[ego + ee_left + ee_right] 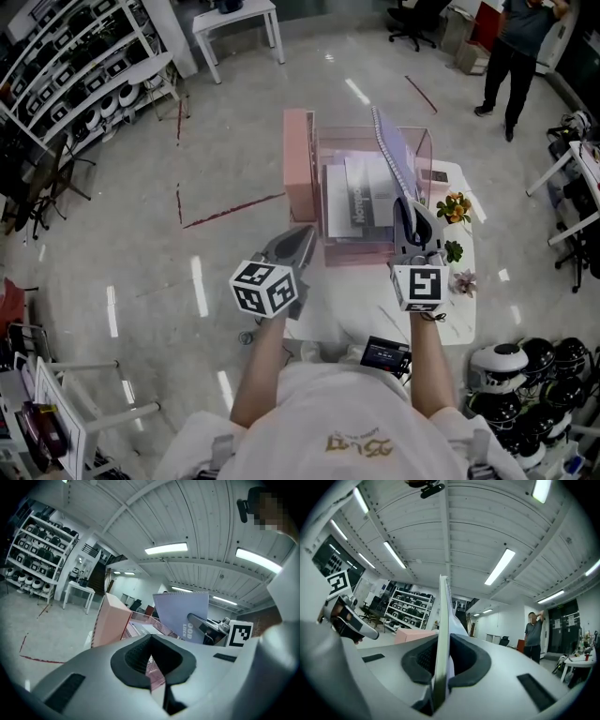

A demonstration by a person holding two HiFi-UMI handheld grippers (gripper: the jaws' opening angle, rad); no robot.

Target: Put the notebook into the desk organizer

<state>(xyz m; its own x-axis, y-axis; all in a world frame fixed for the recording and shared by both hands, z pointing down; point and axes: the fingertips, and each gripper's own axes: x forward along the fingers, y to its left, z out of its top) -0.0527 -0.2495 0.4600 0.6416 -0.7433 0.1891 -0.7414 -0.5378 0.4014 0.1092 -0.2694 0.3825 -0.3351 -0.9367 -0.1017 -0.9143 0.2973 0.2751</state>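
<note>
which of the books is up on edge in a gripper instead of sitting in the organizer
The lavender spiral notebook, clamped on edge in the right gripper by the desk organizer; the other books rest inside it, covers showing.

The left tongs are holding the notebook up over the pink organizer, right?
Not the left. The right tongs are holding the notebook up over the pink organizer. The right gripper view shows its edge pinched between those jaws; the left tongs are shut on nothing.
</note>
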